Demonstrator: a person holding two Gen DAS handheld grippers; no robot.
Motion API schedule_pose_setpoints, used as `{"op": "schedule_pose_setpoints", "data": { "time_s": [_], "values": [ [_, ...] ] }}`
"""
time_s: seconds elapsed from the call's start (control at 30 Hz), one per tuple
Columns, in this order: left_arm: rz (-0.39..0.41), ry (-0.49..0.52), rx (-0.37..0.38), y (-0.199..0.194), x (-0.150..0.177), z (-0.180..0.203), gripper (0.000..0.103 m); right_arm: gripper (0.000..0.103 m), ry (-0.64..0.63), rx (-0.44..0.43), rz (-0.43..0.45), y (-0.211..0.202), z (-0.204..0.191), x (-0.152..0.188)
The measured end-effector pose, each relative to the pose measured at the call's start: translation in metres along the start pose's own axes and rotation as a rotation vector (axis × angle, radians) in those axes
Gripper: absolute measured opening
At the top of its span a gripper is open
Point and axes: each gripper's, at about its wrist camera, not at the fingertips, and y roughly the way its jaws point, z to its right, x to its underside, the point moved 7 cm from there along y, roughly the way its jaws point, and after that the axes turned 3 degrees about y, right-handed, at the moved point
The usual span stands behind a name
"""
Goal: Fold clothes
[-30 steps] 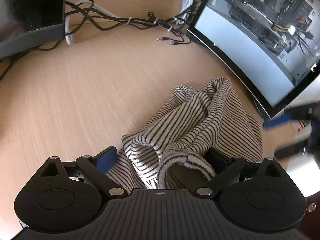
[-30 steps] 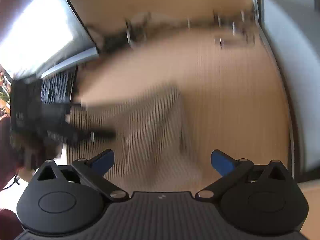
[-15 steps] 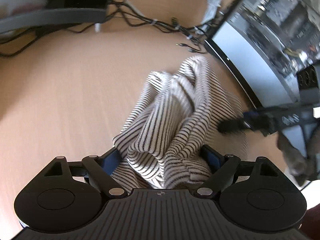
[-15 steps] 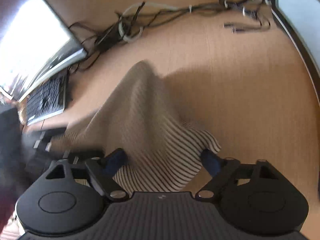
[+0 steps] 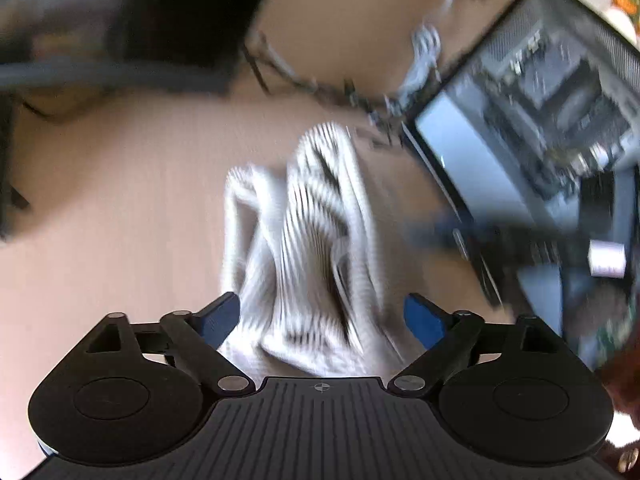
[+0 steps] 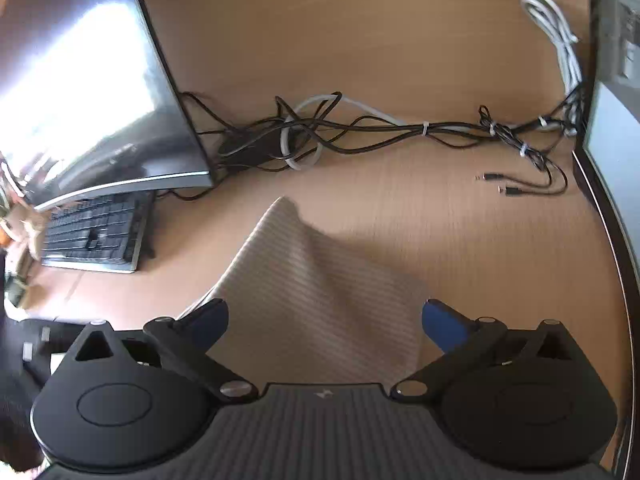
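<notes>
Since half a second ago both tools have opened: the blue fingers that were then pressed into the fabric now stand wide apart with nothing between them. In the left wrist view the left tool [image 5: 321, 318] is spread open above the striped garment [image 5: 308, 248], which lies as a crumpled heap on the wooden surface [image 5: 120, 208], just ahead of the fingers. In the right wrist view the right tool [image 6: 325, 318] is open as well, and the same garment [image 6: 312, 292] rises in a soft peak between and beyond its fingers; I cannot tell if the cloth touches them.

Around the garment there are several things. A monitor [image 6: 88, 92] stands at the left with a dark keyboard [image 6: 96, 232] under its edge. A bundle of black and white cables [image 6: 360, 128] runs along the back of the surface, well apart from the cloth. An open computer case [image 5: 540, 120] stands at the right, near the garment's far end.

The left wrist view is strongly blurred, so the stripes smear and the folds are hard to read. A dark blurred shape at its right, beside the case, is probably the other tool, but that is not certain. The garment's near edge is hidden under both tool bodies.
</notes>
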Motion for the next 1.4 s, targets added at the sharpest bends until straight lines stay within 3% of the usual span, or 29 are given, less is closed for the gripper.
{"op": "schedule_pose_setpoints", "data": {
  "time_s": [0.1, 0.27, 0.4, 0.57, 0.67, 0.8, 0.97, 1.07, 1.17, 1.23, 1.33, 1.4],
  "values": [
    [0.017, 0.012, -0.029, 0.003, -0.011, -0.003, 0.096, 0.103, 0.083, -0.060, -0.067, -0.007, 0.006, 0.028],
    [-0.092, 0.020, -0.021, 0.042, 0.001, -0.006, 0.096, 0.102, 0.169, -0.093, -0.138, 0.002, 0.006, 0.066],
    [-0.126, -0.011, 0.011, 0.054, 0.011, -0.010, 0.093, 0.091, 0.129, -0.080, -0.146, 0.012, -0.002, 0.076],
    [-0.137, -0.057, 0.049, 0.058, 0.016, -0.009, 0.090, 0.090, 0.084, -0.064, -0.138, 0.015, 0.001, 0.064],
    [-0.132, -0.092, 0.049, 0.060, 0.020, -0.006, 0.087, 0.090, -0.011, -0.011, -0.106, 0.016, 0.002, 0.053],
    [-0.140, -0.130, 0.119, 0.063, 0.024, 0.005, 0.088, 0.090, -0.172, 0.081, -0.025, 0.009, 0.001, 0.038],
    [-0.151, -0.108, 0.208, 0.060, 0.035, 0.025, 0.092, 0.103, -0.269, 0.153, 0.018, -0.004, 0.001, 0.025],
    [-0.141, -0.108, 0.239, 0.051, 0.040, 0.027, 0.094, 0.103, -0.264, 0.145, 0.030, -0.016, 0.003, 0.020],
    [-0.081, -0.109, 0.220, 0.026, 0.038, 0.012, 0.096, 0.103, -0.211, 0.131, 0.056, -0.025, 0.003, 0.020],
    [-0.039, -0.123, 0.169, 0.014, 0.035, -0.004, 0.097, 0.103, -0.152, 0.106, 0.084, -0.029, 0.002, 0.022],
    [0.020, -0.123, -0.006, 0.009, 0.029, -0.025, 0.096, 0.103, -0.055, 0.051, 0.131, -0.026, -0.003, 0.033],
    [0.055, -0.079, -0.149, 0.008, 0.024, -0.033, 0.092, 0.103, -0.039, 0.057, 0.095, -0.010, -0.010, 0.049]
  ]
}}
